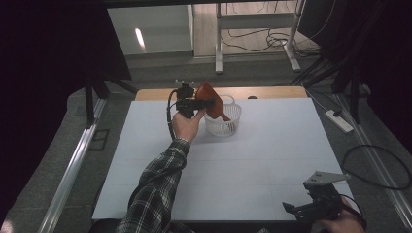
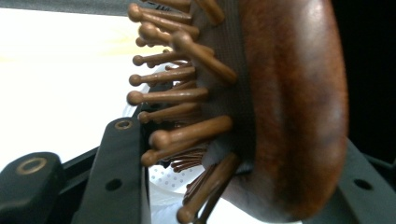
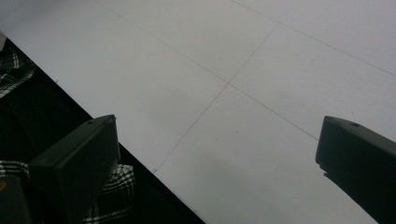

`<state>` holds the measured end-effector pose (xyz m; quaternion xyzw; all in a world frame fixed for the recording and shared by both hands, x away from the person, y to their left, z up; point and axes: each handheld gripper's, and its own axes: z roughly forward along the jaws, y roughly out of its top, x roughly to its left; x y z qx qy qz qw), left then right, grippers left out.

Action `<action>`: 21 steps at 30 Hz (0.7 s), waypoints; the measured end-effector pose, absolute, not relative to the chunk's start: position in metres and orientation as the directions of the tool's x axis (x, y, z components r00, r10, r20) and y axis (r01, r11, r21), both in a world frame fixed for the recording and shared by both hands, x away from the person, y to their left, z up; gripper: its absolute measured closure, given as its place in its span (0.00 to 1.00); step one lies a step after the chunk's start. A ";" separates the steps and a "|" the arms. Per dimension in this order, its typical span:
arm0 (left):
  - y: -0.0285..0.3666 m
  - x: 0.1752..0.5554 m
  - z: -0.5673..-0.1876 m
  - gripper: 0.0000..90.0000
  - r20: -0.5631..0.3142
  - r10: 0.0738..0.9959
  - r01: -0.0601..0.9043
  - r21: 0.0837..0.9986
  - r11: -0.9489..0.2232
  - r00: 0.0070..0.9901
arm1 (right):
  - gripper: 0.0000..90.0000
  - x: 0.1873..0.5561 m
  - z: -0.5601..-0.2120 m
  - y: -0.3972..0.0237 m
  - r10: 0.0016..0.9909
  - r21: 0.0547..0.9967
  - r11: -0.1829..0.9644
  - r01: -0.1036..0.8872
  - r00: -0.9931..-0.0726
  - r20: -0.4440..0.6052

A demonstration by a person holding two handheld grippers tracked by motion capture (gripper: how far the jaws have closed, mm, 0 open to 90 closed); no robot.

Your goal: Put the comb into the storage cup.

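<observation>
We hold the wooden hairbrush clamped in the left gripper jaws, just above the white basket. Next, we judge, it needs lowering in before release. Our right gripper jaws gape empty over the tabletop.

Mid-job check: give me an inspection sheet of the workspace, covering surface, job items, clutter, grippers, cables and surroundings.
Surface: white table, faint grid lines, a wooden strip along its far edge.
Job's things: brown wooden hairbrush held over the white basket; its bristles face one jaw.
Clutter: nothing seen.
Grippers: left gripper shut on the hairbrush; right gripper open, with nothing between its jaws, at the near right corner.
Cables: black cable trailing from the left gripper; loose cable on the floor.
Surroundings: power strip, white frame legs, dark curtains.
</observation>
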<state>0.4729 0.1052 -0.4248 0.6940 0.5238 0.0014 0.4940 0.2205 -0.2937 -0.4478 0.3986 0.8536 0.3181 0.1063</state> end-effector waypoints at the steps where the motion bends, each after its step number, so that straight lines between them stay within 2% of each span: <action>1: 0.105 0.473 -0.426 0.60 -0.516 0.729 0.727 0.686 0.037 0.450 | 0.00 0.221 -0.448 -0.294 0.748 0.628 0.480 0.613 -0.660 0.072; 21: 0.113 0.474 -0.440 0.56 -0.559 0.716 0.743 0.664 0.085 0.418 | 0.00 0.221 -0.448 -0.293 0.746 0.620 0.486 0.616 -0.662 0.072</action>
